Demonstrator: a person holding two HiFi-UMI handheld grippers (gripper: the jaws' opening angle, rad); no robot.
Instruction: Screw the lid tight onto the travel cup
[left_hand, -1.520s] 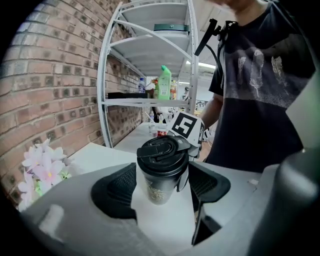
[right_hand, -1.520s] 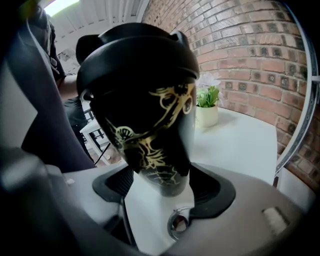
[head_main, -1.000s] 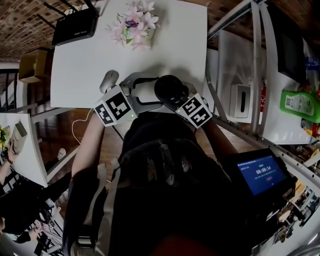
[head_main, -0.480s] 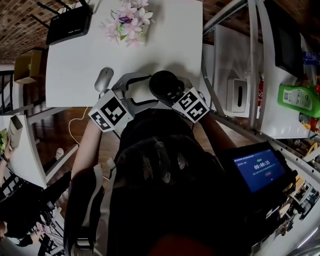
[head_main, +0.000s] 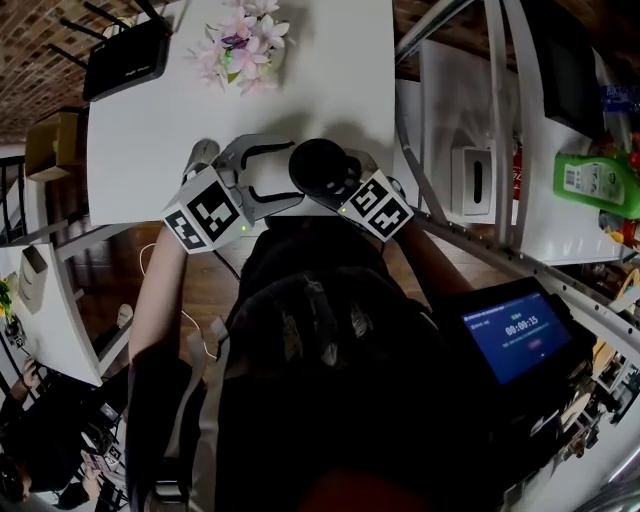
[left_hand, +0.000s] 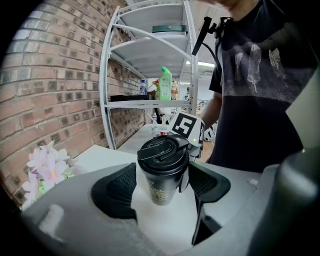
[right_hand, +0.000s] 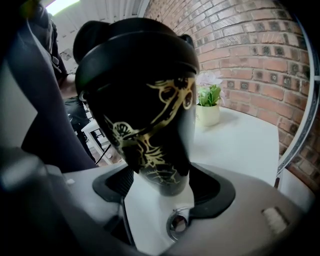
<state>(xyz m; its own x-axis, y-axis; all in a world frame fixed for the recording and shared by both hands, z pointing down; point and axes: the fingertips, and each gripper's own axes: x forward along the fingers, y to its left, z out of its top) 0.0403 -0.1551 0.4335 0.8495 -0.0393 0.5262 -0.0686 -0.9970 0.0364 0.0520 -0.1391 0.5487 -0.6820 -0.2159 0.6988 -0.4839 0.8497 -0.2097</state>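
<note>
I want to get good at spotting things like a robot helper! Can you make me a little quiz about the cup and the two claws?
1. True or false: the lid is on the travel cup.
2. The left claw is: A. open, B. shut on the lid, C. shut on the cup's body.
3. Fill in: the ____ claw grips the cup's body.

Key
1. True.
2. A.
3. Right: the right claw is clamped on it.
</note>
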